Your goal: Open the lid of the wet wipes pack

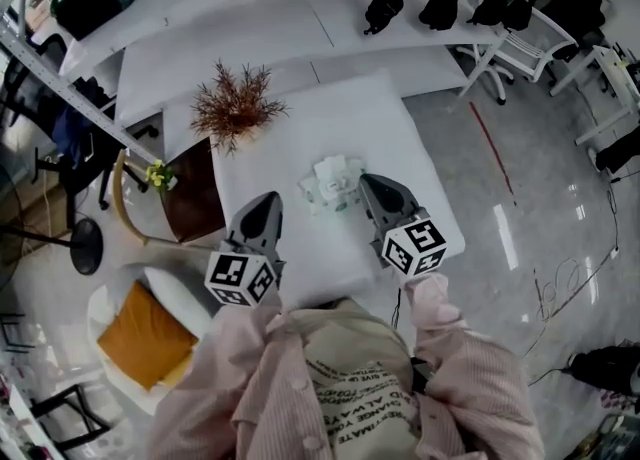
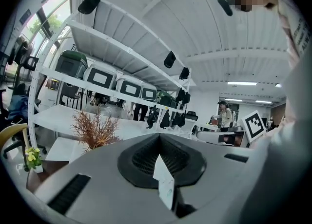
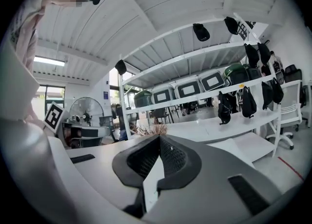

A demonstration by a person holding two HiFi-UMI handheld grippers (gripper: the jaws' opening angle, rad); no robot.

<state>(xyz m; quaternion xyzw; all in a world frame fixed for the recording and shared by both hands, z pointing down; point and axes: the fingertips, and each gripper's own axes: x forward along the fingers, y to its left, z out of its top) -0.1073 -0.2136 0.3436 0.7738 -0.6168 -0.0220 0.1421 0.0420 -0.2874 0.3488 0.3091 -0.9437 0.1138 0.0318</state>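
Head view puts the pale soft-plastic wet wipes pack (image 1: 333, 186) on the white table (image 1: 300, 138), just beside the right gripper (image 1: 368, 182) tip and ahead-right of the left gripper (image 1: 267, 200); both are clenched and empty. Judged best: descend, pin the pack, pry the lid's edge

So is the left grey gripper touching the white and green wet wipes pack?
Apart. The head view shows bare white table between the left grey gripper and the white and green wet wipes pack.

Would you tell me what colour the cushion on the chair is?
The cushion is orange, best seen in the head view.
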